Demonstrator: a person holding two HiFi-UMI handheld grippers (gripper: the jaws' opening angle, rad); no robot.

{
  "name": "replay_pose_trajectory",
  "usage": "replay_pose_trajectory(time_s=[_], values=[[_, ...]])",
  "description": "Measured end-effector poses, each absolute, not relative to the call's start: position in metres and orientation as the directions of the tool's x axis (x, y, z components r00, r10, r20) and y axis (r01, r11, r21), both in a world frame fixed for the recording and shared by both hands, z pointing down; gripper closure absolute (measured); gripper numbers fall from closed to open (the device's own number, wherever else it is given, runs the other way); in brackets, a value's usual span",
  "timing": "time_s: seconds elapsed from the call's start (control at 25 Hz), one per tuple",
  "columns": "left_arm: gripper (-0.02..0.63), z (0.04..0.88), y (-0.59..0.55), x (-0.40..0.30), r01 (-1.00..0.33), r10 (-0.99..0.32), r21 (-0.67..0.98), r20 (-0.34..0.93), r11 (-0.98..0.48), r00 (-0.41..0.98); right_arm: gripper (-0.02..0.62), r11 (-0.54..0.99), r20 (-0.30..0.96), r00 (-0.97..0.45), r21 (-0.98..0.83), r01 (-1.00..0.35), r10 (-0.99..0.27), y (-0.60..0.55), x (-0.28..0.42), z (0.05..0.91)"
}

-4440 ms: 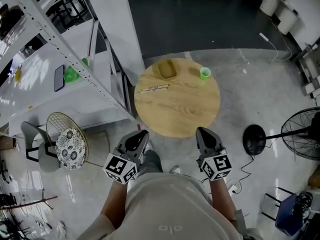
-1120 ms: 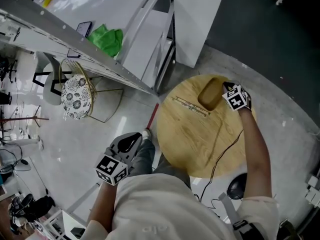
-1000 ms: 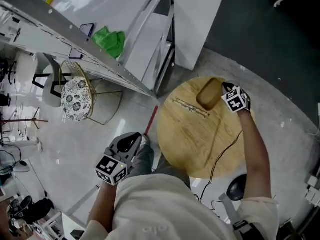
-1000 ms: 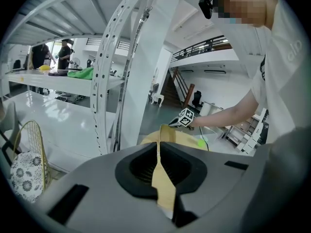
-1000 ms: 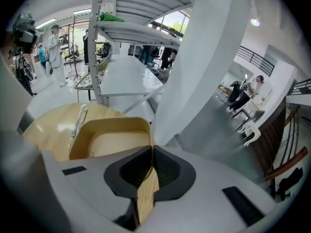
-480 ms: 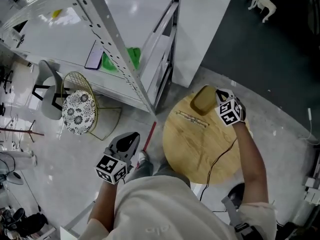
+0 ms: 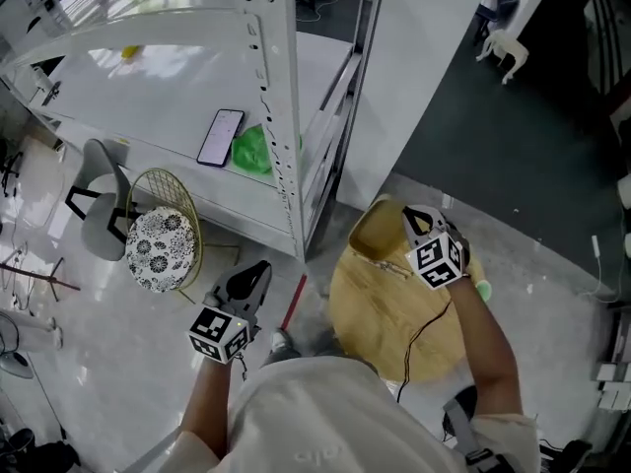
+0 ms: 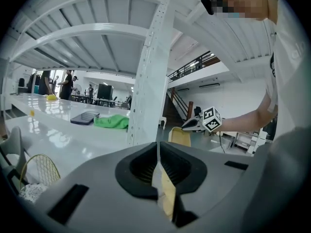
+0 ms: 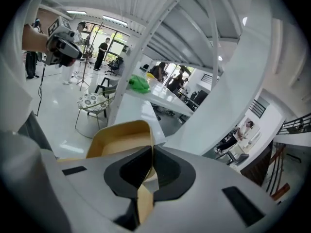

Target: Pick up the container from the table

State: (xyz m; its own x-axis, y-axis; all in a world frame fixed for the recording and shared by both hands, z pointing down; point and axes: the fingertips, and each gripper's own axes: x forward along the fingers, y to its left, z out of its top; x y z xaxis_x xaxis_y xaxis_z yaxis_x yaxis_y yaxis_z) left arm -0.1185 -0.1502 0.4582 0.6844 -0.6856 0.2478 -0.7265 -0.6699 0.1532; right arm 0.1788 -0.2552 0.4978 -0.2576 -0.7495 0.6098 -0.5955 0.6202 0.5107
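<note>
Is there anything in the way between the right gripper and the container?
No, nothing visible stands between them. The right gripper is shut on the rim of the container and holds it.

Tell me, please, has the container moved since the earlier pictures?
Yes. Clamped in the right tongs, the container has lifted off the round table, now overlapping its edge toward the white rack.
</note>
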Motion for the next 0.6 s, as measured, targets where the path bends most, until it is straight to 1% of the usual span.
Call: replay_pose_trajectory(time_s=[0.24, 0.4, 0.6], values=[[0.574, 0.435, -0.158, -0.147, -0.745, -0.721, 0.136, 0.189, -0.654, 0.667, 0.557, 0.608, 0.546, -0.311, 0.529, -0.592, -0.778, -0.24, 0.124, 0.451], [0.573, 0.423, -0.158, -0.168, -0.763, -0.747, 0.157, 0.156, -0.627, 0.646, 0.557, 0.597, 0.507, -0.336, 0.544, -0.59, -0.794, -0.229, 0.094, 0.429], [0.574, 0.416, -0.151, -0.184, -0.768, -0.755, 0.138, 0.145, -0.625, 0.64, 0.557, 0.581, 0.466, -0.354, 0.574, -0.577, -0.811, -0.212, 0.065, 0.409]])
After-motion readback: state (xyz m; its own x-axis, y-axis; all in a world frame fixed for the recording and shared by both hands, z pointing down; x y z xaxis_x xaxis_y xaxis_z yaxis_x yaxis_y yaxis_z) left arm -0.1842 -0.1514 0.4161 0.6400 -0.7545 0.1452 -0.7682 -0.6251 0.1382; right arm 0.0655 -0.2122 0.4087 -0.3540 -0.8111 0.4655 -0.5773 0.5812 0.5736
